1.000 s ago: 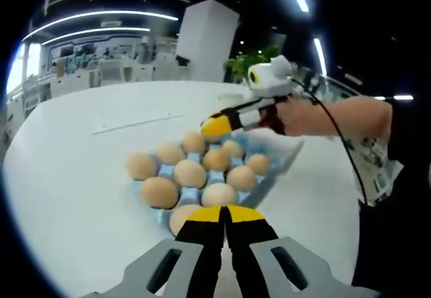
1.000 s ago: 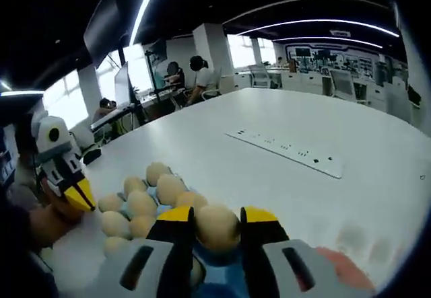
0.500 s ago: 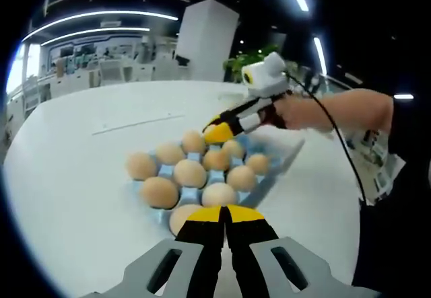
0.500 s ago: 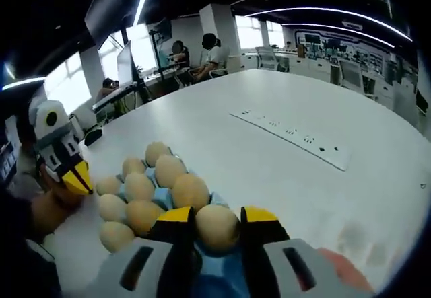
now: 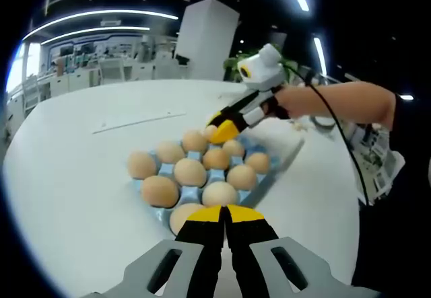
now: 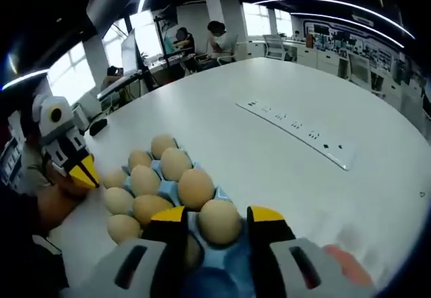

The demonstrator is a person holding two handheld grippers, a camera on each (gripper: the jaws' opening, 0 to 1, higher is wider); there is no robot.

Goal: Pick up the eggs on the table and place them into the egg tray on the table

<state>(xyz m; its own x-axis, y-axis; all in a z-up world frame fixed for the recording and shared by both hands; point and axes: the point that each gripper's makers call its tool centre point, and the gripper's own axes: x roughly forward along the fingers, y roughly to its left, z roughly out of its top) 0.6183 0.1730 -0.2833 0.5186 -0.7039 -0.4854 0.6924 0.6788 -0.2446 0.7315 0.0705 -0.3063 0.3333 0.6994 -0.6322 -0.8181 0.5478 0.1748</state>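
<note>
A blue egg tray [image 5: 281, 155] on the white table holds several tan eggs. My right gripper [image 6: 217, 214] stands open at the tray's corner. One egg [image 6: 219, 222] sits in a tray [image 6: 225, 261] cell between its jaws, with a small gap on each side. In the left gripper view the right gripper [image 5: 225, 127] reaches in from the right, held by a hand, with its yellow tips beside that egg [image 5: 210, 131] at the far end of the tray. My left gripper [image 5: 225, 210] is shut with nothing in it, just short of the nearest egg [image 5: 183, 216]. It also appears as the left gripper [image 6: 85, 173] left of the tray.
A long white power strip [image 6: 296, 133] lies on the table beyond the tray, also seen as the power strip [image 5: 138, 123]. The person's arm [image 5: 337, 106] and a cable cross the right side. Desks and seated people [image 6: 219, 39] are far behind.
My right gripper's jaws have parted from the egg they held, and the egg now rests in the tray. The left gripper has stayed put.
</note>
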